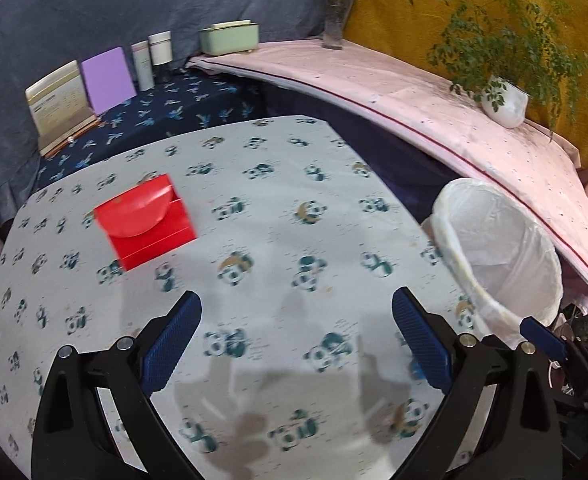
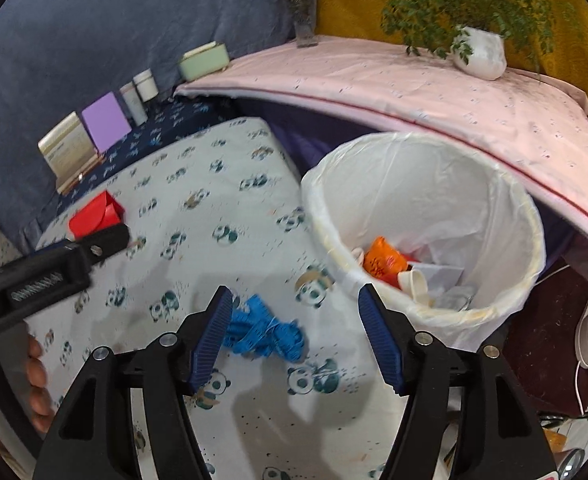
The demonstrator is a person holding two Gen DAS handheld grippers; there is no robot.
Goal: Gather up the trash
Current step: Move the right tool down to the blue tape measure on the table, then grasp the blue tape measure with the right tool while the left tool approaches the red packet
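Note:
A red paper box (image 1: 145, 226) lies on the panda-print table (image 1: 273, 208), ahead and left of my open, empty left gripper (image 1: 296, 336). It also shows in the right wrist view (image 2: 93, 213), partly behind the left gripper's body (image 2: 53, 268). A crumpled blue tape (image 2: 263, 328) lies on the table just ahead of my open right gripper (image 2: 294, 340), between its fingers' line. A white-lined trash bin (image 2: 426, 232) stands at the table's right edge, holding an orange wrapper (image 2: 384, 262) and pale scraps. The bin also shows in the left wrist view (image 1: 498, 252).
Booklets and a purple card (image 1: 107, 80), two white jars (image 1: 151, 56) and a green box (image 1: 229, 38) stand on the dark cloth behind. A pink-covered ledge (image 1: 434, 100) bears a vase (image 1: 336, 12) and a potted plant (image 1: 504, 102). Cables and a dark stand (image 2: 550, 340) sit at right.

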